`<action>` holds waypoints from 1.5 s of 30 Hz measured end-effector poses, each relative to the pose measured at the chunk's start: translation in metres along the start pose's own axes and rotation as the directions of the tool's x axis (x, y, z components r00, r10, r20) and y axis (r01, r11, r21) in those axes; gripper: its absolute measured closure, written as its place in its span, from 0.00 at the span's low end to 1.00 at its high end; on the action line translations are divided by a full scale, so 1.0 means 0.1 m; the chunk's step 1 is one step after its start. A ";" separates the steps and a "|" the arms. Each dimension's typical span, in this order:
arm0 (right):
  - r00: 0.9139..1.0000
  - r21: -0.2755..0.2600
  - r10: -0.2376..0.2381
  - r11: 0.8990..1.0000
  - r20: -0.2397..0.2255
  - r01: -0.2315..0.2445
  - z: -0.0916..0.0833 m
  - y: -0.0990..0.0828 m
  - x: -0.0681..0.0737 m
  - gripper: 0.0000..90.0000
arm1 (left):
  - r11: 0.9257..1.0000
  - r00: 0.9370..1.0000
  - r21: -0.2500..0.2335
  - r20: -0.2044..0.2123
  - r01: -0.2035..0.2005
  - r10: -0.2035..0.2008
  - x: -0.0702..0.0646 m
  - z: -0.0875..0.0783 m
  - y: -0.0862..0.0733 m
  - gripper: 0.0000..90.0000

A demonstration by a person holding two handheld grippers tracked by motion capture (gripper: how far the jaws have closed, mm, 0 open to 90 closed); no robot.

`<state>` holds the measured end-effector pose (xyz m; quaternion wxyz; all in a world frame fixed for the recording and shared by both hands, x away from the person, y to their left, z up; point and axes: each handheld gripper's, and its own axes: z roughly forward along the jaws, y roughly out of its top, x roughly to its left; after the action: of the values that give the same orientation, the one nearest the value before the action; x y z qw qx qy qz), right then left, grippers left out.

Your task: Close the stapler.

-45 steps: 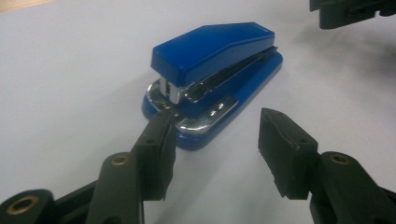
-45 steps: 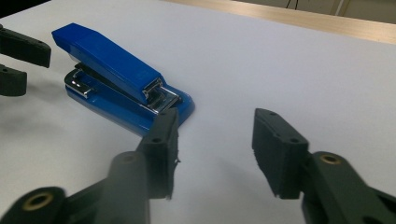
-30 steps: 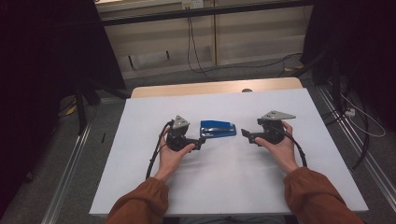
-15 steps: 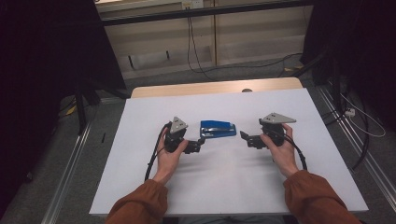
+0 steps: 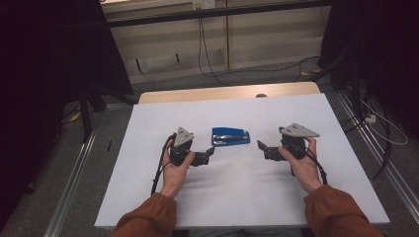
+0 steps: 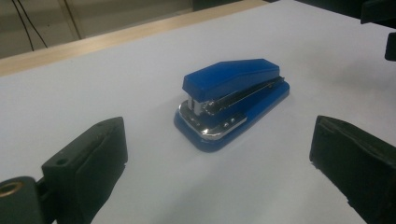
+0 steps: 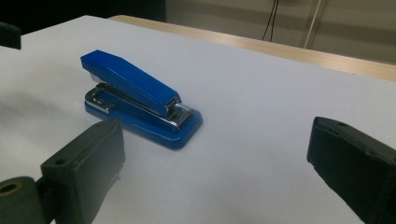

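Observation:
A blue stapler (image 5: pixel 230 136) lies flat on the white table (image 5: pixel 237 202), mid-table between my two grippers. My left gripper (image 5: pixel 209 156) is just left of it and slightly nearer, pointing right, open and holding nothing. The right gripper (image 5: pixel 261 147) faces it from the right with a gap between; its jaws have just been opening and nothing is between them. In the left gripper view the stapler (image 6: pixel 233 100) sits ahead of the wide-apart pads (image 6: pixel 84 163). In the right gripper view the stapler (image 7: pixel 140 98) lies ahead to the left, beyond the jaws.
A wooden strip (image 5: pixel 222 93) runs along the table's far edge. Metal rails (image 5: pixel 74 182) flank the table, and cables (image 5: pixel 380 128) lie on the floor to the right. Dark curtains hang at both sides. Bare white surface surrounds the stapler.
Both hands have drawn back a little toward the near edge, away from the stapler. The stapler has stayed put.

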<state>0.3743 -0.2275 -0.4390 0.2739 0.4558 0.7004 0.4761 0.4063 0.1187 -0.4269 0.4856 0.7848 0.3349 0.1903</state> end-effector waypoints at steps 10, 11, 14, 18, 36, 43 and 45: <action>0.998 -0.035 -0.006 0.999 0.057 0.008 -0.11 -0.03 0.00 0.03 | 1.000 0.999 -0.020 -0.031 -0.009 0.008 0.02 -0.20 -0.07 0.05; 0.998 -0.034 -0.006 0.999 0.057 0.008 -0.13 -0.04 0.00 0.03 | 1.000 0.999 -0.024 -0.032 -0.012 0.012 0.01 -0.22 -0.08 0.05; 0.998 -0.035 0.002 0.999 0.060 0.000 -0.18 -0.08 0.01 0.01 | 0.999 1.000 -0.032 -0.026 -0.001 0.001 0.01 -0.30 -0.12 0.04; 0.998 -0.035 0.002 0.999 0.062 0.000 -0.24 -0.11 0.01 0.01 | 0.999 0.999 -0.032 -0.052 -0.009 0.007 0.03 -0.36 -0.15 0.04; 0.996 -0.046 0.016 0.999 0.087 -0.012 -0.51 -0.20 -0.01 0.01 | 0.998 0.996 -0.057 -0.079 0.025 -0.029 0.02 -0.67 -0.27 0.04; 0.994 -0.057 0.036 0.998 0.102 -0.030 -0.66 -0.24 -0.05 0.01 | 0.999 0.992 -0.051 -0.126 -0.019 0.012 0.00 -0.82 -0.33 0.04; 0.994 -0.057 0.031 0.998 0.109 -0.025 -0.70 -0.26 -0.05 0.01 | 0.998 0.992 -0.062 -0.127 -0.020 0.012 0.00 -0.87 -0.34 0.04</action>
<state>0.3099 -0.2648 -0.4352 0.3179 0.4833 0.6644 0.4732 0.3408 0.1842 -0.4172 0.4862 0.7580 0.3528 0.2541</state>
